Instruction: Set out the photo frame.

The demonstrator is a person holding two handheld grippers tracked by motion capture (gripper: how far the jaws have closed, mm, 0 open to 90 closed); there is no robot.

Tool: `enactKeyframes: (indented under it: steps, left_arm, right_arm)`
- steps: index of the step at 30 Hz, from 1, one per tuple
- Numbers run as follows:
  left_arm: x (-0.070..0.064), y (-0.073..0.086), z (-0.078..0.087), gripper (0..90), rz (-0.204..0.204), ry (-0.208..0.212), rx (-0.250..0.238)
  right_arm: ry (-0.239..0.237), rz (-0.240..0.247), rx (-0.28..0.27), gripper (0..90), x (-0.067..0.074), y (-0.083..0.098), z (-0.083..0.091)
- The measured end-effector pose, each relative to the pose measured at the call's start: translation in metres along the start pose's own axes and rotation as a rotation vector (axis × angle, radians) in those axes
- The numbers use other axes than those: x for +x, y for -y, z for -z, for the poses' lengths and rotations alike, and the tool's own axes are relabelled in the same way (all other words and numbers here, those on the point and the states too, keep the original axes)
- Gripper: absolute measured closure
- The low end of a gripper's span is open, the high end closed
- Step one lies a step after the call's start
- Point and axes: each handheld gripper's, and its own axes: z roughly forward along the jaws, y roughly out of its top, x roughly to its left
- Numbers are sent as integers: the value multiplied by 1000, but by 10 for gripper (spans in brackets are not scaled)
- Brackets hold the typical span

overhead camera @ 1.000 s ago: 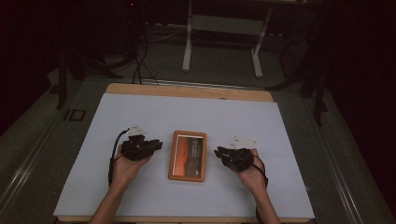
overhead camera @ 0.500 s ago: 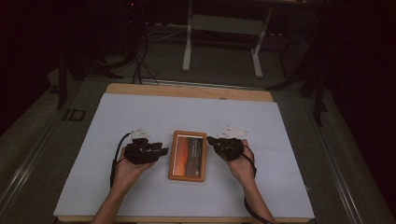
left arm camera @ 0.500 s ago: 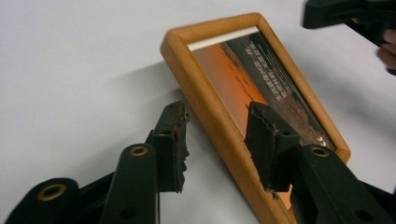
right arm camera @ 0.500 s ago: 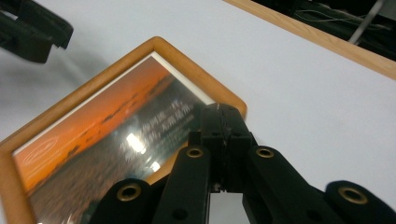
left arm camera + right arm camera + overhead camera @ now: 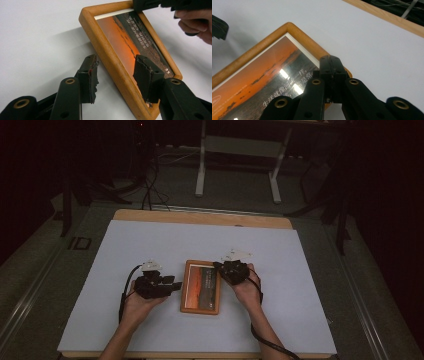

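A flat wooden picture frame with an orange sunset photo (image 5: pixel 201 286) lies mid-table on the white tabletop (image 5: pixel 125 245). The left gripper (image 5: pixel 116 72), at its 9 o'clock, gapes wide across the frame's edge, holding nothing. The right gripper (image 5: pixel 332 66), at 1 o'clock, has its jaws pressed together over the corner

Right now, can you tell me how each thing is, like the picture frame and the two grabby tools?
Picture frame: lying flat on the white table cover, sunset print facing up.
Left gripper: jaws open, straddling the frame's wooden edge.
Right gripper: jaws shut, tip over the frame's far corner.
White table cover: spread flat across the tabletop.
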Motion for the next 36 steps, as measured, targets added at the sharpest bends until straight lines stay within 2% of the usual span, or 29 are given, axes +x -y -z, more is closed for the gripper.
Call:
enactKeyframes:
  steps: [8, 20, 31, 36]
  left_arm:
    - [-2, 0, -1, 530, -3, 5, 1]
    - [3, -2, 5, 524, 24, -1, -23]
    - [0, -2, 3, 524, 25, 4, -19]
    - [-5, -5, 4, 521, 25, 24, -20]
  right_arm:
    - [8, 7, 11, 897, -1, -2, -3]
    - [21, -38, 32, 897, -14, 11, -4]
    - [37, -61, 69, 897, -22, 23, -9]
    - [25, -74, 75, 897, -25, 25, -10]
